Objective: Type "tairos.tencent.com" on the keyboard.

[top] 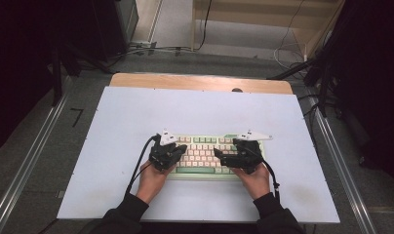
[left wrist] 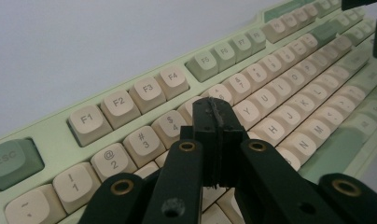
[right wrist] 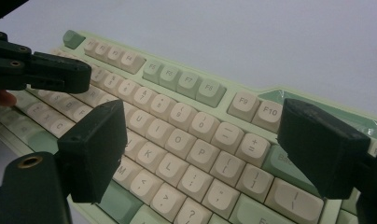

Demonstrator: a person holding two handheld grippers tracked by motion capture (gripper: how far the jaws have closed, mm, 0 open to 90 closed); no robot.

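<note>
So the keyboard (top: pixel 205 156) sits flat on the near-middle of the white bench (top: pixel 122 122), and both hands are parked right over it. The left claw (left wrist: pixel 216 114) has its jaws pressed together with nothing between them, tip hovering above the number row somewhere around the 5 key, so it looks set up to poke keys like a single finger. The right claw (right wrist: pixel 200 140) is spread wide with nothing in it, its two pads hanging over the right half of the board around the P and bracket keys. Main worry, as I see it: that closed tip looks wider than a single keycap, so if it comes down a bit off-center it'll likely mash two keys at once or catch a cap edge and slip sideways. The wide right one is worse for typing, since either pad could land on a key nobody meant, or both at once. If it's meant to grip instead, closing on the caps could pop one off. Also, the keyboard doesn't look held down by anything, so an angled push could probably skate it across that smooth bench. And the two claws are pretty near each other in the middle, so a bump is possible.
</note>
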